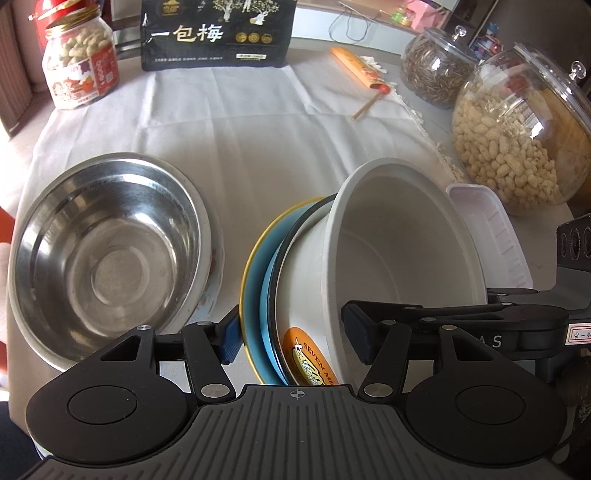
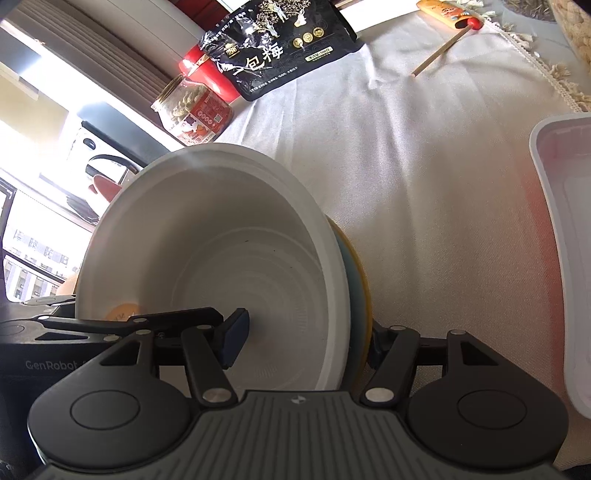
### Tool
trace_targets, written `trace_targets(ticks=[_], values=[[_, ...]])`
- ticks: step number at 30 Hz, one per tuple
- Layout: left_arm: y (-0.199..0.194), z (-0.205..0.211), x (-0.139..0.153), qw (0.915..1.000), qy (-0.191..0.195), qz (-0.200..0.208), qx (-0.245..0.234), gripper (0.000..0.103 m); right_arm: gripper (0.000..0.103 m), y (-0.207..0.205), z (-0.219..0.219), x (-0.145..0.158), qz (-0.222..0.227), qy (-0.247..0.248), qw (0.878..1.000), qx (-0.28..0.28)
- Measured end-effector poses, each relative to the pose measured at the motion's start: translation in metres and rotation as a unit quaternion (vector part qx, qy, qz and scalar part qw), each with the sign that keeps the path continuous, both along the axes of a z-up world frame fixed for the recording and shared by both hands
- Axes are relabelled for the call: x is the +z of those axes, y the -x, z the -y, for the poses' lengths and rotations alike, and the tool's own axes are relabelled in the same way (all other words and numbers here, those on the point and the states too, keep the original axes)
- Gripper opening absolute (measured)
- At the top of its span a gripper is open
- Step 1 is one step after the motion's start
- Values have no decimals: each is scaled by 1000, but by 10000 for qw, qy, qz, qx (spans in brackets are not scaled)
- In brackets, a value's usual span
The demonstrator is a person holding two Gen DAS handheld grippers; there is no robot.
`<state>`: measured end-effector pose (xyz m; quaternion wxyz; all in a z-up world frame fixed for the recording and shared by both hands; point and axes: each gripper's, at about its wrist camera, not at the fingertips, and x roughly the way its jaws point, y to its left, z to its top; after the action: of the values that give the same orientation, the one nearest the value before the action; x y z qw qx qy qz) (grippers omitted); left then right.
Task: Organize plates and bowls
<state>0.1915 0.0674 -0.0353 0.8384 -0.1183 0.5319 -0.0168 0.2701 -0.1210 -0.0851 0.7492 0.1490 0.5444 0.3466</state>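
Note:
A white paper bowl [image 1: 399, 254] lies nested in a blue plate with a yellow rim [image 1: 255, 291], both tilted up on edge above the white tablecloth. My left gripper [image 1: 295, 338] is shut on this stack, one pad outside the plate, the other inside the bowl. My right gripper [image 2: 306, 339] is shut on the same stack [image 2: 229, 258] from the other side, one finger [image 2: 234, 341] inside the bowl. A steel bowl [image 1: 107, 254] sits on a plate at the left.
A white plastic tray [image 1: 491, 236] [image 2: 565, 258] lies right of the stack. A peanut jar [image 1: 79, 62], a black snack bag [image 1: 218, 33], two glass jars [image 1: 517, 133] and an orange chopstick packet [image 1: 360, 68] stand toward the table's far edge.

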Motion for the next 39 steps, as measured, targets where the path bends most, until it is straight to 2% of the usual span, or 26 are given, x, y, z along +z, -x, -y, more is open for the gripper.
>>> trace_targets(ticks=[4,13,18,21,28,39], values=[[7,-6,-2,9998,179,-68,26,62,63,4,-1,5,20,78,9999,64],[5,-12,-7,9995,289,-34,91,61,63,1,-8,8,65,235,9995,191],[2,-16,-13,9988,386,-209,197,61,59,-4,-10,-3,-316,194,9988,321],[2,-21,-14,9980,525,-246,269,61,59,-3,-9,-7,-455,94,9984,334],[-1,-22,-13,9978,547,-248,271,63,59,-7,-7,-10,-657,-20,9974,280],[2,-22,-13,9975,603,-175,321,63,59,-8,-9,-10,-641,23,9975,299]])
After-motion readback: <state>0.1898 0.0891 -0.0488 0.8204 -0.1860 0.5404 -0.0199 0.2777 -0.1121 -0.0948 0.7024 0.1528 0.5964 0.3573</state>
